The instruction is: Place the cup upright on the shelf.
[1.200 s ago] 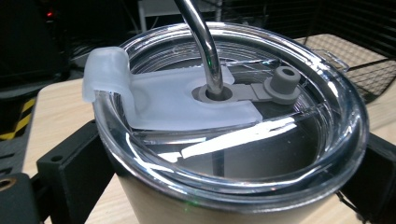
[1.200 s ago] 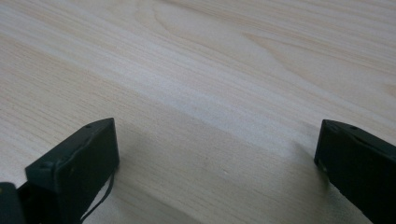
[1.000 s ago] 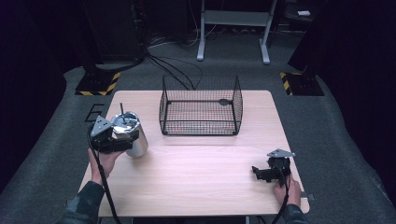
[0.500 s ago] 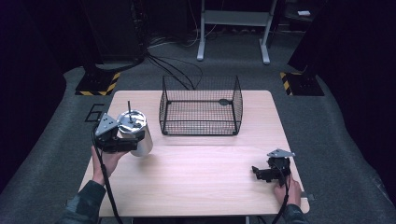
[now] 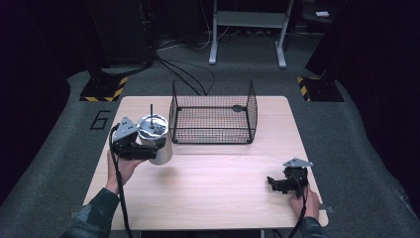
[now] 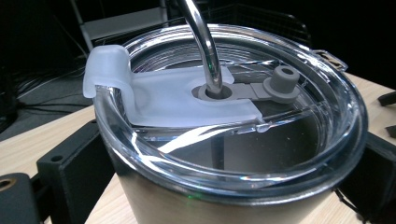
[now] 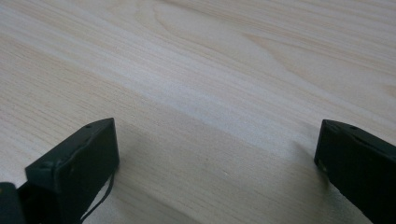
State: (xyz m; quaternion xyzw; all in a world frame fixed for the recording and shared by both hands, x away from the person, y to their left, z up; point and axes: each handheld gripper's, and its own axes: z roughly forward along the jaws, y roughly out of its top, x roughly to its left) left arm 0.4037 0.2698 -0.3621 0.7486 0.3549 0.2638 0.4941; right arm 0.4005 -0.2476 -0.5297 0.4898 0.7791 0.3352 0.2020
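A steel tumbler (image 5: 157, 143) with a clear lid and a metal straw hangs above the left side of the table, held by my left gripper (image 5: 148, 148), which is shut on its body. In the left gripper view the tumbler's lid (image 6: 224, 107) and straw (image 6: 205, 46) sit close between the two black jaws. A black wire basket (image 5: 213, 113) stands at the table's far middle, just right of the tumbler. My right gripper (image 5: 273, 183) rests low near the table's front right corner, jaws wide apart over bare wood (image 7: 210, 93) with nothing between them.
The light wooden table (image 5: 213, 188) has open room across its middle and front. Dark floor surrounds it, with cables, a metal stand and yellow-black striped bases beyond the far edge.
My left gripper has carried the tumbler up and to the right, closer to the wire basket. The right gripper has stayed where it was.
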